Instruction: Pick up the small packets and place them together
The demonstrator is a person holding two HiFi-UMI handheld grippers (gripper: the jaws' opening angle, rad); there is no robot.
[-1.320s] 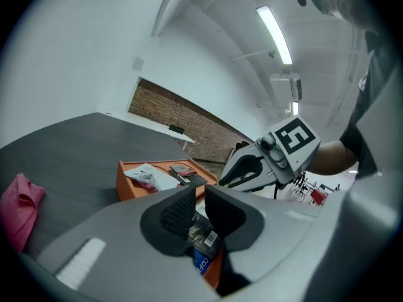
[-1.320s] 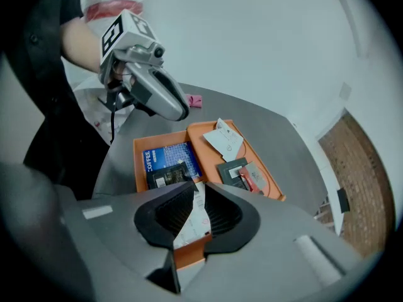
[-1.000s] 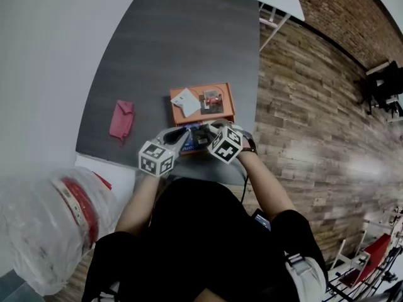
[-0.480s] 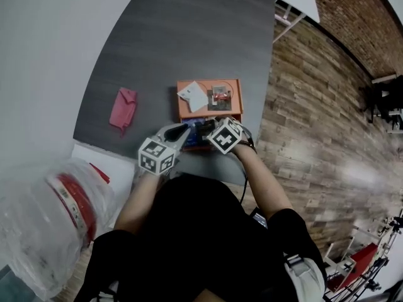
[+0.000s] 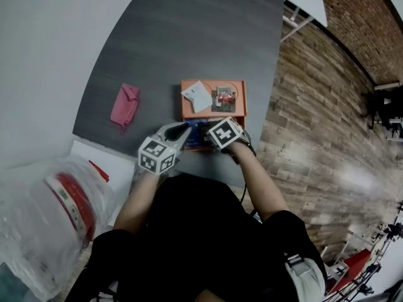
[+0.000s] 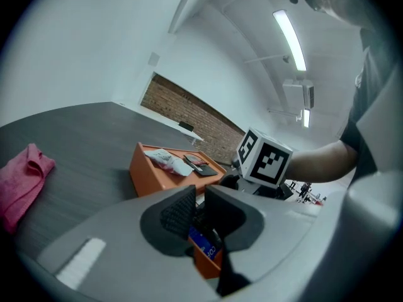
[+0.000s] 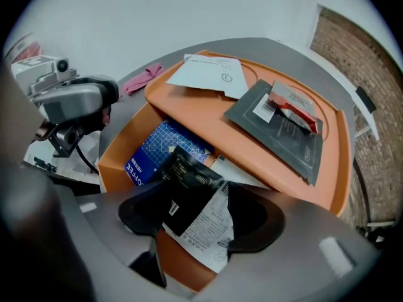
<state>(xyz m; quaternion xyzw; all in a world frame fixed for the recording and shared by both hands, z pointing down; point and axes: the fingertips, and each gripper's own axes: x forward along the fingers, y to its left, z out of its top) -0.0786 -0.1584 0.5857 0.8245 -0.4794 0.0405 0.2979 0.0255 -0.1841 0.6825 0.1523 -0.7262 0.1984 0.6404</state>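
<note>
A pink cloth [image 5: 124, 104] lies on the grey table [image 5: 189, 36], well left of the orange box [image 5: 238, 109]. A clear plastic bag [image 5: 47, 212] sits off the table's near corner. On the box's flat top rest a white packet [image 7: 208, 74] and a dark packet [image 7: 277, 134], with a red-and-white one [image 7: 293, 109] on it.

In the open compartment, beside a blue carton [image 7: 157, 153], a black packet [image 7: 186, 181] and a printed white packet [image 7: 211, 228] lie between the jaws of the right gripper [image 7: 195, 216]. Those jaws stand wide and released, having just been opening. A second ago this gripper was higher and more tilted.

The left gripper [image 6: 199, 200] has its jaws drawn together at the box's near edge. Whether they pinch the wall cannot be made out. In the head view the cubes mostly cover the compartment.
</note>
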